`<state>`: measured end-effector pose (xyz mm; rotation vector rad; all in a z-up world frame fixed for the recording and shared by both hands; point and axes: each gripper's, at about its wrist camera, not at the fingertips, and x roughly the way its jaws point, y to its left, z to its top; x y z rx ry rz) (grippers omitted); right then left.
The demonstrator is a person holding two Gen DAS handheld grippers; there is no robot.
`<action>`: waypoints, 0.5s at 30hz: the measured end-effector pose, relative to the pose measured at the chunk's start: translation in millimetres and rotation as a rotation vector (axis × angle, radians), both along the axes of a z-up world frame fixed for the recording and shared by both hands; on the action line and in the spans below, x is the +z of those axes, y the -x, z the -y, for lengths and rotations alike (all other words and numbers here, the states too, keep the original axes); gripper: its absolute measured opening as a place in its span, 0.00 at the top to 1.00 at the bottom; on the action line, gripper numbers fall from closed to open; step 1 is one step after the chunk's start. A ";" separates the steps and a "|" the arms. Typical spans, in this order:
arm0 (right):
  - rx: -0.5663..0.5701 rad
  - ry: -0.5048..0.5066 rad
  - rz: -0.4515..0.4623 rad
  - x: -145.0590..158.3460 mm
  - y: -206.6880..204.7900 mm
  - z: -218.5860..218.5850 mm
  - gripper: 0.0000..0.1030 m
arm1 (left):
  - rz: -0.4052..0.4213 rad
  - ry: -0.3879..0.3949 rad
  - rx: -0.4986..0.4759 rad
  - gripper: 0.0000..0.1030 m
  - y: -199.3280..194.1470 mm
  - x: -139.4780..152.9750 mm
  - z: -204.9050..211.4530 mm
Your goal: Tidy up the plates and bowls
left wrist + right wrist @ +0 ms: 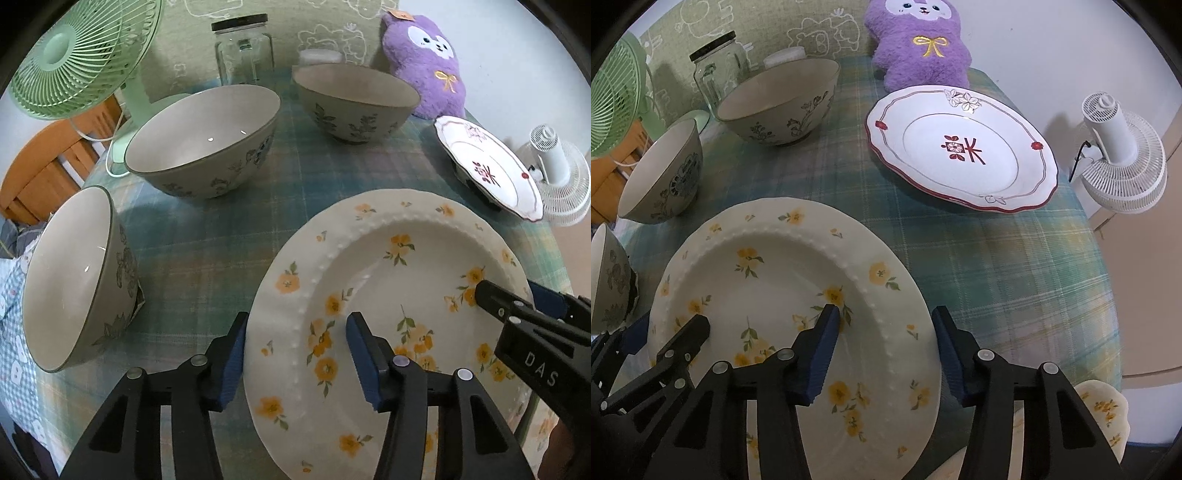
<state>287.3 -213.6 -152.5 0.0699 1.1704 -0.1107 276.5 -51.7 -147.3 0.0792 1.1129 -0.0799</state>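
Both tongs (295, 354) (882, 354) straddle yellow-flowered plate (369, 258) rims, unclamped; bowls (207, 140) crowd left.

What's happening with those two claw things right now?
Left gripper and right gripper each straddle a rim of the yellow-flowered white plate, fingers not visibly pressing. Nothing in the way.

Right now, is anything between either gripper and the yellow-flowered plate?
Nothing visible. The left gripper straddles the left rim of the yellow-flowered plate and the right gripper straddles its right rim, one finger inside and one outside; whether the pads press yet is unclear.
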 end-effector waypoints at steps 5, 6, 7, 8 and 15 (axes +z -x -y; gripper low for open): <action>-0.007 -0.011 -0.015 3.9 5.9 -3.4 0.47 | -0.006 -0.012 0.001 0.47 7.8 4.5 -2.6; -0.006 -0.012 -0.015 5.5 7.5 -4.5 0.47 | -0.005 -0.011 0.003 0.47 9.8 6.0 -3.8; -0.006 -0.011 -0.015 6.5 8.7 -5.6 0.47 | -0.006 -0.009 0.005 0.47 11.1 7.0 -5.0; -0.006 -0.008 -0.013 8.2 10.3 -7.1 0.47 | -0.008 -0.008 0.007 0.47 12.3 8.0 -6.1; -0.041 -0.005 0.001 22.2 24.4 -14.3 0.47 | 0.002 0.005 0.013 0.47 25.0 20.1 -14.0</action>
